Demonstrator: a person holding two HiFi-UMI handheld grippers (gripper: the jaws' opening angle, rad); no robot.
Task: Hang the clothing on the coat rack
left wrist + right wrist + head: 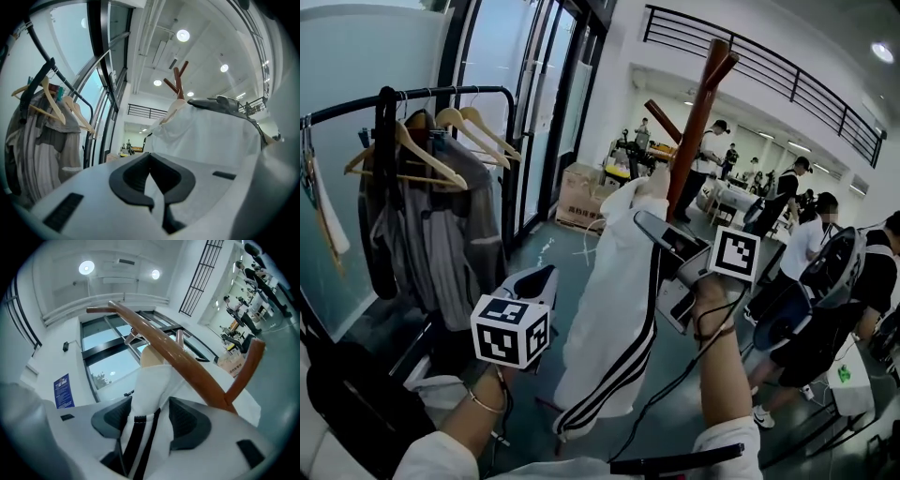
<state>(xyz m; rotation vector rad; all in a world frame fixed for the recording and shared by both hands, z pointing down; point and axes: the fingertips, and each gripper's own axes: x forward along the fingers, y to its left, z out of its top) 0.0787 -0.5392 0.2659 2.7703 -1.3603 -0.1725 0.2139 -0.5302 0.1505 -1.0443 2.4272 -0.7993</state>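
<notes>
Head view: a white garment with black side stripes [609, 319] hangs from the brown wooden coat rack [698, 112]. Its top is bunched against the post just below the angled pegs, and the rest falls toward the floor. Right gripper [661, 234] is held up at the upper part of the garment, pointing about level. In the right gripper view its jaws stand apart; the striped cloth [154, 380] runs loosely up between the two dark pads, not pinched, so this grip is released. Just beyond the jaws a peg of the rack [187, 369] crosses the view on a slant, with the white cloth lying up against its underside. Left gripper [539, 279] is lower, just beside the garment's left edge. In the left gripper view its pads [136, 187] are drawn together at the tips, clenched; whether any cloth is caught there I cannot tell. The garment [211, 136] fills the space ahead of it, below the rack's pegs [178, 79]. To the left stands a black clothes rail [422, 98] with wooden hangers [412, 150] and grey clothing [431, 234]. People [787, 202] stand in the background.
</notes>
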